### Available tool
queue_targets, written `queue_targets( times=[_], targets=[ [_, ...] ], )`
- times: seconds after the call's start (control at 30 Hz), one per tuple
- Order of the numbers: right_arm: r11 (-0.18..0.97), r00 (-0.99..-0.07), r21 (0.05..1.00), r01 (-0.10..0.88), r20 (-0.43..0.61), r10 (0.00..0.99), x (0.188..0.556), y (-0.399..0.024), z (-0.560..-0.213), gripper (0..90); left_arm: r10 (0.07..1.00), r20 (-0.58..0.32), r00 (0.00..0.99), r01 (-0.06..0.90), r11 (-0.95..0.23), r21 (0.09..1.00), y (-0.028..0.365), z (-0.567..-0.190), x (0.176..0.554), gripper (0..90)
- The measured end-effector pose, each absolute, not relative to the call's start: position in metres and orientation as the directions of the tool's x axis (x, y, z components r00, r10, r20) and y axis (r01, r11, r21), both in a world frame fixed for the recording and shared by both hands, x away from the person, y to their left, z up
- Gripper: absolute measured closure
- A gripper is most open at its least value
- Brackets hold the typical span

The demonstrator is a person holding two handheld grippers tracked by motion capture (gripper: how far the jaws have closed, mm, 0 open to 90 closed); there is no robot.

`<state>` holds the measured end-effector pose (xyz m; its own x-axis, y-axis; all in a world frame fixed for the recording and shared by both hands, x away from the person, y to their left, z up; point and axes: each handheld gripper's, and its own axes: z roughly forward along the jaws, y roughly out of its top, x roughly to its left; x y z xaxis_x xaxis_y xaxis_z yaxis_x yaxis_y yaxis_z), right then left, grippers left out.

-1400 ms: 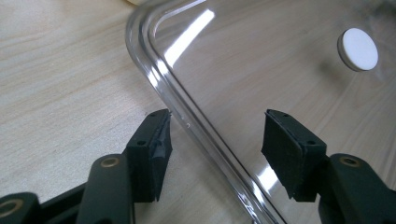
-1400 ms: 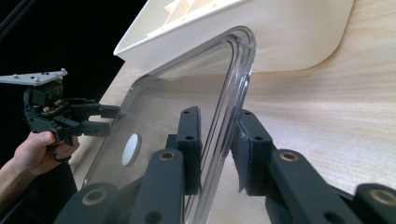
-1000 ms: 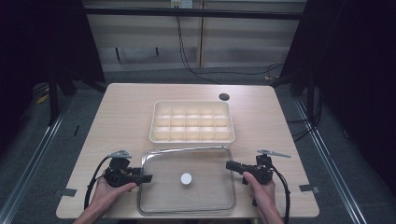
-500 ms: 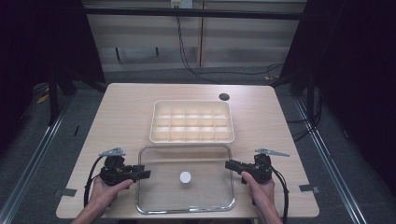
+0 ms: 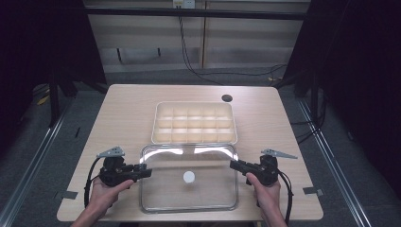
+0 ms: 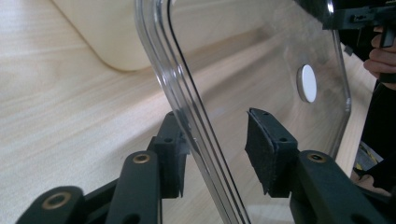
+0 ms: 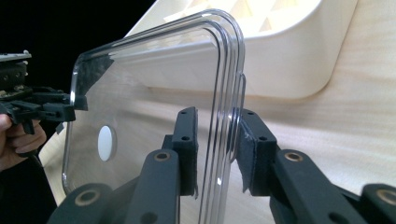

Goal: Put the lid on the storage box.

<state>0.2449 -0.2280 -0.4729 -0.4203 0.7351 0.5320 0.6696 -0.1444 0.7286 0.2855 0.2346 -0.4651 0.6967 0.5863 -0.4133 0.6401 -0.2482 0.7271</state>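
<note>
Near the table's (image 5: pixel 123 113) front edge, the right gripper (image 7: pixel 215 140) clenched the clear lid's (image 5: pixel 189 198) rim while the left gripper's (image 6: pixel 215 144) closing fingers (image 6: pixel 266 149) straddled it, one pad touching.

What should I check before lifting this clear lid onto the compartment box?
1. Right hand-held gripper clamped on the clear lid rim: ok.
2. Left hand-held gripper clamped on the opposite rim: not ok. Its jaws have just been closing, and one pad stands off the rim.
3. Compartment box uncovered, compartments empty: ok.
4. Nothing between lid and box: ok.
5. Lid lifted off the table: cannot tell.
</note>
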Motion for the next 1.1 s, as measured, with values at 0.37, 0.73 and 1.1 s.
queue_targets(
  times=[0.37,0.73,1.1],
  targets=[
    [-0.157,-0.429,0.745,0.648,0.528,0.733,0.242,-0.228,-0.466,72.1,0.574,-0.390,0.720,0.602,-0.237,0.763,0.237,-0.460,0.283,61.7],
    [-0.174,-0.451,0.777,0.605,0.514,0.729,0.238,-0.229,-0.456,73.2,0.567,-0.340,0.751,0.537,-0.224,0.813,0.238,-0.447,0.278,66.5],
    [-0.175,-0.454,0.784,0.595,0.508,0.732,0.237,-0.229,-0.450,73.1,0.564,-0.340,0.752,0.525,-0.202,0.827,0.239,-0.438,0.277,69.4]
  ],
)
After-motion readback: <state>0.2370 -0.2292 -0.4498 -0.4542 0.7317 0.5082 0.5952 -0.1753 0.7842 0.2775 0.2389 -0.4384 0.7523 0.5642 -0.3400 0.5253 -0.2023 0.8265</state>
